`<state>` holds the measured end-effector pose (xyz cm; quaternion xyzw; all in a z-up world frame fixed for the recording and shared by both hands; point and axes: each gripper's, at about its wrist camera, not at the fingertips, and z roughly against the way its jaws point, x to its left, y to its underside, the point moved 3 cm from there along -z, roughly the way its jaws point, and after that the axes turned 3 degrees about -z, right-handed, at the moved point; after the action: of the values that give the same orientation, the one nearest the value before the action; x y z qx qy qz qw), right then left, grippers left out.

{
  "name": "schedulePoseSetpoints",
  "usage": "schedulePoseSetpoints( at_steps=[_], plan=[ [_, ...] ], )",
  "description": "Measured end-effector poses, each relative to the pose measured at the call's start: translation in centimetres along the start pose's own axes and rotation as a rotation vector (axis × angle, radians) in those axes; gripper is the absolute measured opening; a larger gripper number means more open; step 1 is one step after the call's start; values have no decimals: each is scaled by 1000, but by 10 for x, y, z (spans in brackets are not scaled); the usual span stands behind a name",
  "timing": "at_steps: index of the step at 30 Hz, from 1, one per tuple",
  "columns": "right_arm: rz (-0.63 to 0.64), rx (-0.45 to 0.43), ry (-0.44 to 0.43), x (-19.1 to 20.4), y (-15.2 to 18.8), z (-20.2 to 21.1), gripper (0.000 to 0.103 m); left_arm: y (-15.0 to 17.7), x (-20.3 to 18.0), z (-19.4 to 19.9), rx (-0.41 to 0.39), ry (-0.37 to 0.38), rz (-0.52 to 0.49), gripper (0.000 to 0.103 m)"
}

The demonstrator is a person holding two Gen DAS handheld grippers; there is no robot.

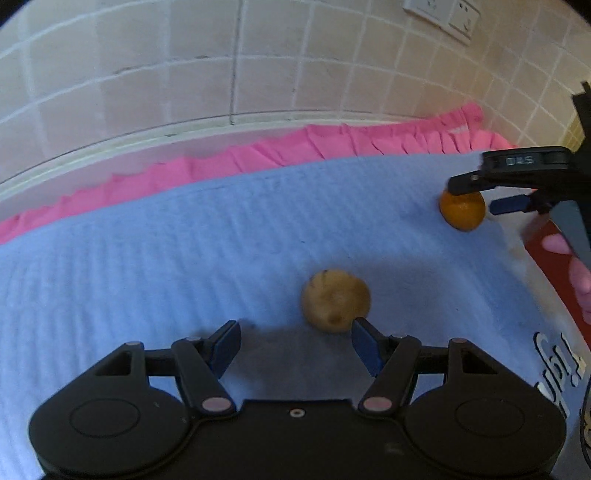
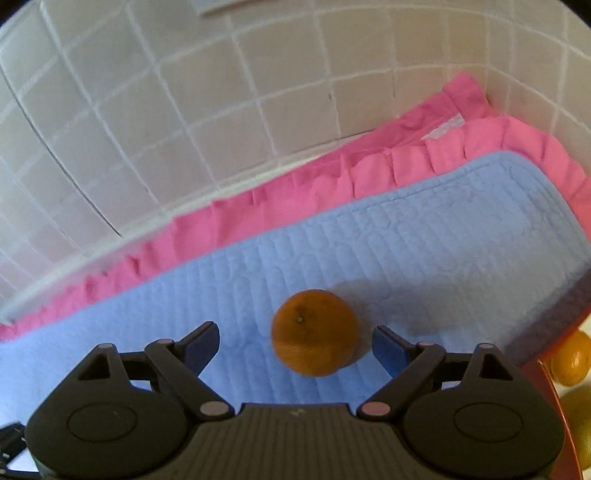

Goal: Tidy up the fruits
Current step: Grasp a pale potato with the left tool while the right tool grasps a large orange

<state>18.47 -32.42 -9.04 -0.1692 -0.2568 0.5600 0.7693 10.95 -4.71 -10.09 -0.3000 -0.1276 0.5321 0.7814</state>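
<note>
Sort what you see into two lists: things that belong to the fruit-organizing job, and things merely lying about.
Part of the job:
- orange, between the open right tongs
- yellow-brown fruit, just ahead of the open left tongs
- more fruit at the right edge

Just there:
- blue quilted mat
- pink frilled cloth
- tiled wall
- wall sockets

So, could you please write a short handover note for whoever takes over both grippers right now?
Left gripper: jaws open, nothing held, just short of the brownish-yellow fruit on the blue mat.
Right gripper: jaws open around the orange, pads not yet touching it.
More fruit shows at the right wrist view's right edge, on what looks like a red tray.
Done: neither mat fruit is picked up.
Left: grip each fruit and probably move it to that group.
</note>
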Motion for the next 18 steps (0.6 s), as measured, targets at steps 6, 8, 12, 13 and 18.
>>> schedulePoseSetpoints(
  at_steps=[6,8,12,13,18],
  plan=[
    [-1,37,18,-1,2,-26,84,-9,-11,-14,3,6,-45,79],
    [7,41,18,0,3,-30,82,-11,-13,-16,2,9,-42,79],
    [45,20,47,4,5,-31,78,-13,-16,-20,3,7,-45,79],
    [52,17,54,5,5,-31,76,-13,-17,-21,4,5,-49,79],
    [93,0,93,6,6,-30,63,-16,-21,-22,2,18,-59,79]
  ],
)
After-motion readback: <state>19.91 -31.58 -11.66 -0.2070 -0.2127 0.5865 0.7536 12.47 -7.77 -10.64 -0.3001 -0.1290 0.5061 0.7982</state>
